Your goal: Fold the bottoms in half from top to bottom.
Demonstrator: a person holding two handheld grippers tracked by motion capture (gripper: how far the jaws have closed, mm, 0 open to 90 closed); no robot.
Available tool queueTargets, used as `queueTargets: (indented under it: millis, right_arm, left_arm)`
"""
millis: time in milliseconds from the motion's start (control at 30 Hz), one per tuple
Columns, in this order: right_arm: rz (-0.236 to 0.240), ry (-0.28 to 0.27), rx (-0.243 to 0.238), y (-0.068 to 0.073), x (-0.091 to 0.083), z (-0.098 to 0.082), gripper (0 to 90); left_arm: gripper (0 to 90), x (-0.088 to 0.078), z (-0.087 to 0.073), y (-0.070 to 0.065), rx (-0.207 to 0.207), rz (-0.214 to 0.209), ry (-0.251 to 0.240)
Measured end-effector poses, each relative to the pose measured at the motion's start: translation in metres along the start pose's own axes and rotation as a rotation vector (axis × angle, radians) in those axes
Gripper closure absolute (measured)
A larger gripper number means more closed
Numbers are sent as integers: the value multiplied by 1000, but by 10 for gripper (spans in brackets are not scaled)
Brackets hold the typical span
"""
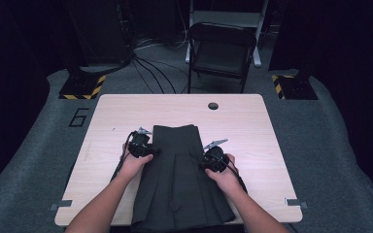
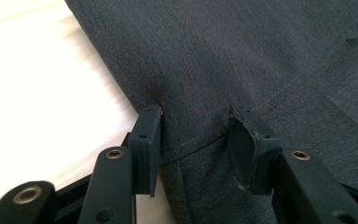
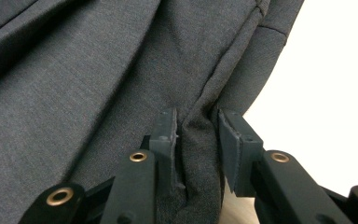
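We log 1 dark grey pleated garment (image 1: 177, 179), apparently a skirt, lying flat on the table (image 1: 252, 121). Its narrow end points toward the far edge, and its wide hem hangs slightly over the near edge, about midway between the near corners.

Left gripper (image 1: 141, 144): at the garment's left side edge. In the left gripper view its jaws stand apart, with a fold of cloth (image 2: 193, 140) lying between them. The pads are not pressed together, so we read it as released, straddling the edge rather than pinching it.

Right gripper (image 1: 215, 158): at the right side edge. In the right gripper view a ridge of fabric (image 3: 198, 135) rises between the jaws. They are close around it, but a gap shows on the right, so we cannot tell whether it grips.

Judgement: the step in hand looks like taking both side edges, probably to fold or lift.

To do it well:
- Seat each edge deep between the pads before closing.
- Catch all layers, since the pleats stack.
- Close both sides at matching height along the garment so it rises level.
- Lift slowly, because the overhanging hem may drag the cloth toward the near edge.
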State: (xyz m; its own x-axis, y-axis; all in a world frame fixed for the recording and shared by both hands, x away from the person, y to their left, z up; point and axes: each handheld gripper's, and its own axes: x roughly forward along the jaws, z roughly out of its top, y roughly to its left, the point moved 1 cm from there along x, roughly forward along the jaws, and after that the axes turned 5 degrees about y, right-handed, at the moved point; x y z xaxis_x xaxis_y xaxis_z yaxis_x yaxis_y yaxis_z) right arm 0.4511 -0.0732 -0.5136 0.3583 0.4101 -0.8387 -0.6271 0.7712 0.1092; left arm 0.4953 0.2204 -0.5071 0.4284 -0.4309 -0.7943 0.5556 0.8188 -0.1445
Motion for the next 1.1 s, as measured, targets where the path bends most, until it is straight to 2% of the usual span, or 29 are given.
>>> queueTargets:
  millis: [67,133,233,300,433,467,533,700,767,800,867,900,1000,1033,1100]
  right_arm:
    - [-10,7,-5,1,0,1,677]
    - [-5,9,-3,1,0,1,676]
    - [0,10,-4,-1,0,1,676]
    - [-1,11,-5,0,0,1,676]
    - [-2,10,-4,0,0,1,676]
    - [-2,10,-4,0,0,1,675]
    - [-1,14,-1,0,0,1,675]
    - [-1,13,-5,0,0,1,675]
    - [-4,12,-5,0,0,1,675]
    - [-4,12,-5,0,0,1,675]
    - [-5,13,-4,0,0,1,675]
    - [-6,12,-4,0,0,1,675]
    - [-8,11,-1,1,0,1,675]
    - [-9,12,-1,1,0,1,675]
    - [-6,13,-2,1,0,1,675]
  left_arm:
    - [548,0,1,2,-11,-10,0]
    - [484,0,4,4,-17,-5,-10]
    - [440,3,10,6,-25,17,-37]
    - [416,6,16,8,-25,30,-27]
    - [392,11,22,12,-25,41,-46]
    - [392,13,23,14,-42,46,-59]
    - [371,16,26,18,-50,50,-38]
    - [346,23,33,20,-45,59,-60]
    - [332,26,34,21,-72,57,-69]
    - [330,28,35,22,-70,54,-47]
    - [319,30,37,23,-64,64,-42]
    - [315,31,38,23,-74,65,-47]
    - [302,33,43,27,-69,68,-39]
    - [301,34,43,27,-81,73,-62]
    - [295,35,44,30,-82,71,-59]
